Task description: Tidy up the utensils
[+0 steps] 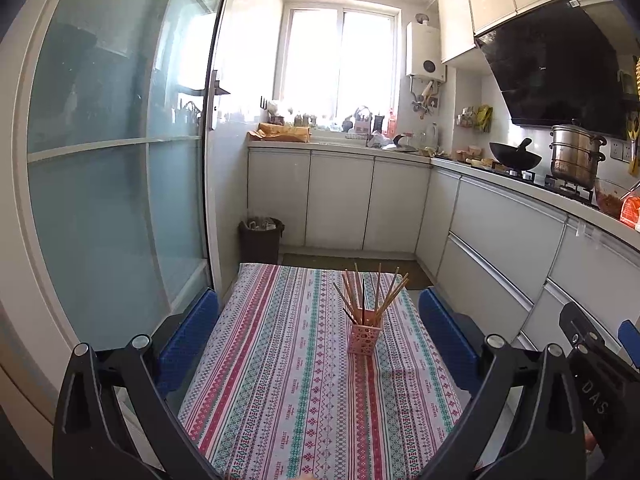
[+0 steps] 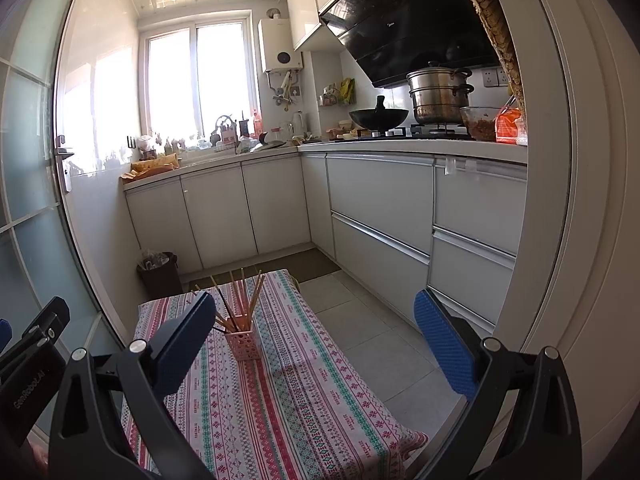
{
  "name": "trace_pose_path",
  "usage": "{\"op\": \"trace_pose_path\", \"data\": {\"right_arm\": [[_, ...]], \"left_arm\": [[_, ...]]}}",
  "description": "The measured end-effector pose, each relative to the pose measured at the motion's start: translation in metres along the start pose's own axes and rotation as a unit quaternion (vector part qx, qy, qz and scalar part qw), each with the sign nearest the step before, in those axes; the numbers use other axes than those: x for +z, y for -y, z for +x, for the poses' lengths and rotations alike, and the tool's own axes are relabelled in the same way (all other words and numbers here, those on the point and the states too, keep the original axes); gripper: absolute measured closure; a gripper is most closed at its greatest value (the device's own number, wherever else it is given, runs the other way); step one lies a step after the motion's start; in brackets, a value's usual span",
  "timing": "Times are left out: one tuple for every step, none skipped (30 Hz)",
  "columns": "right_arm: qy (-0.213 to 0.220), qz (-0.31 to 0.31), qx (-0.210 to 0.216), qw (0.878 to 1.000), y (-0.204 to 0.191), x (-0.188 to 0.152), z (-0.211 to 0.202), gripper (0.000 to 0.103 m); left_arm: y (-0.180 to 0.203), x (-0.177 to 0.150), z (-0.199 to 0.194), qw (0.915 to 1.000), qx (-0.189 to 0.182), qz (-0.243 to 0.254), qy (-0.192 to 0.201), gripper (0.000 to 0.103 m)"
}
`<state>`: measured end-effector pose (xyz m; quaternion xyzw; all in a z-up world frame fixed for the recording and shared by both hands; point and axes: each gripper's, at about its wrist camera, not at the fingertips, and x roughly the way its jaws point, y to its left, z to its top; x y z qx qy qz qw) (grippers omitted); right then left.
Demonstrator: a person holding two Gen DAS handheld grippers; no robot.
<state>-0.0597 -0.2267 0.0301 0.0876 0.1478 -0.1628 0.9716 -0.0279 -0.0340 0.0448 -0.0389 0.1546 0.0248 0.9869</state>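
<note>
A pink lattice holder (image 1: 364, 337) stands upright on the striped tablecloth (image 1: 280, 380), past the table's middle. Several wooden chopsticks (image 1: 370, 294) fan out of its top. My left gripper (image 1: 318, 322) is open, held above the near part of the table, its blue pads wide apart and nothing between them. In the right wrist view the same holder (image 2: 241, 343) with its chopsticks (image 2: 240, 300) sits just right of my left pad (image 2: 188, 340). My right gripper (image 2: 316, 332) is open and empty too, well back from the holder. The other gripper's black body (image 2: 32, 356) shows at the left edge.
A glass sliding door (image 1: 116, 160) runs along the left of the table. White cabinets (image 2: 380, 208) and counter with wok (image 2: 378, 116) and steel pot (image 2: 438, 92) line the right. A dark bin (image 1: 260, 240) stands beyond the table. Tiled floor (image 2: 372, 340) lies right of the table.
</note>
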Motion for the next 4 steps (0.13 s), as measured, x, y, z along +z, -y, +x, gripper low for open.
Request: {"op": "trace_pose_path", "data": {"right_arm": [[0.001,0.0,0.0,1.0,-0.0001,0.0,0.0,0.006],[0.001,0.001,0.0,1.0,0.0002,0.0002,-0.0004,0.006],[0.001,0.002,0.0,1.0,0.0003,0.0003,-0.0006,0.006],[0.001,0.002,0.001,1.0,0.0003,0.0004,-0.0007,0.006]], "left_arm": [[-0.0013,0.0003,0.0003,1.0,0.0,-0.002,-0.001,0.007],[-0.0018,0.0003,0.0008,1.0,0.001,-0.003,-0.003,0.007],[-0.0024,0.0005,0.0009,1.0,0.002,-0.005,-0.003,0.007],[-0.003,0.0006,0.0016,1.0,0.003,-0.006,-0.005,0.007]]}}
